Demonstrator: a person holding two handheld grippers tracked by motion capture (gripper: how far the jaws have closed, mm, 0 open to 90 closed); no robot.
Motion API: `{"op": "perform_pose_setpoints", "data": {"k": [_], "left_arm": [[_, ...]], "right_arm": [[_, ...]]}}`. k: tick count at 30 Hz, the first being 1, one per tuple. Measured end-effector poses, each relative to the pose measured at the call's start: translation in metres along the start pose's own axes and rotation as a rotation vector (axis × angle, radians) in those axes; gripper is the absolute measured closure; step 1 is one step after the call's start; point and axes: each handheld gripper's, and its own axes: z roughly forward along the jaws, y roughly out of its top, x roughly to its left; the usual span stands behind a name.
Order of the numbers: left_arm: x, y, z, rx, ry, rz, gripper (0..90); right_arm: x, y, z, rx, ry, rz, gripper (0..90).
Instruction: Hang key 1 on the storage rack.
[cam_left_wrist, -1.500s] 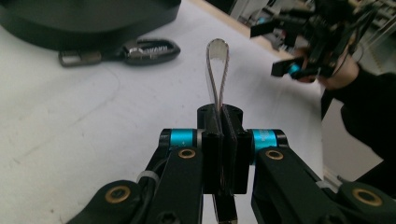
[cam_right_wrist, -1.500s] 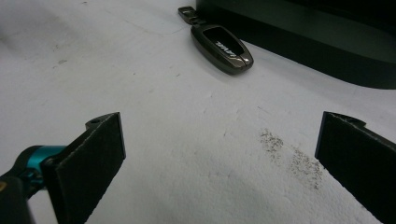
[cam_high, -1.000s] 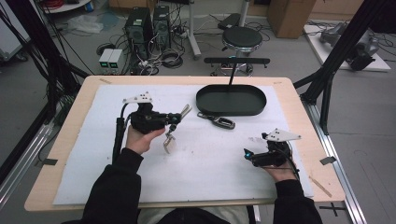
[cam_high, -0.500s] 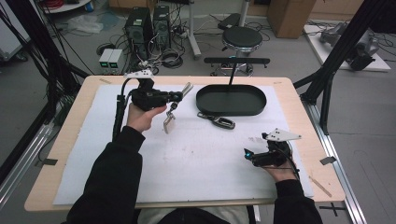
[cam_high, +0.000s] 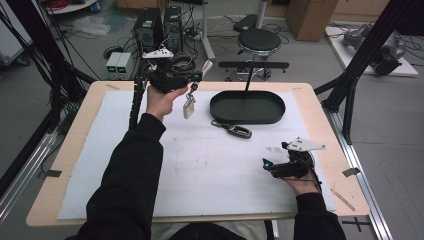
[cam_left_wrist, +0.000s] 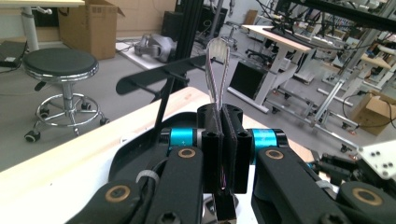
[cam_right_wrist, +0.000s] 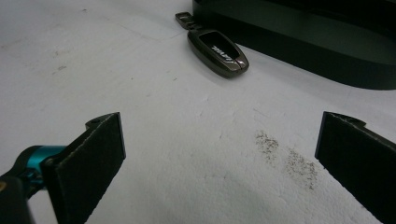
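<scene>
I worked over a wooden counter (cam_high: 320, 100) topped with a matte white sheet (cam_high: 200, 165), in a cluttered workshop with a round stool (cam_high: 258, 41) beyond. My left claw (cam_high: 199, 76) was clamped on a thin looped strap (cam_left_wrist: 217, 60); a pale tag (cam_high: 188, 107) dangled beneath it. My right claw (cam_high: 267, 165) rested with jaws apart, the glossy dark key fob (cam_right_wrist: 218, 46) ahead beside an oval black tray (cam_high: 247, 106).

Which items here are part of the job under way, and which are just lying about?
In the job:
left gripper, shut on the strap
strap with a tag dangling below
black tray with its stand

Lying about:
car key fob on the white mat
right gripper, open, resting
</scene>
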Motion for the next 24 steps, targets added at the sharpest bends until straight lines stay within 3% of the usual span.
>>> {"op": "perform_pose_setpoints", "data": {"k": [9, 24], "left_arm": [[0.01, 0.014, 0.024, 0.019, 0.022, -0.001, 86.5], [0.01, 0.031, 0.05, 0.025, 0.044, 0.016, 86.4]], "right_arm": [[-0.001, 0.0, 0.0, -0.01, 0.0, 0.003, 0.9], [-0.003, 0.0, 0.0, -0.007, -0.006, 0.005, 0.9]]}}
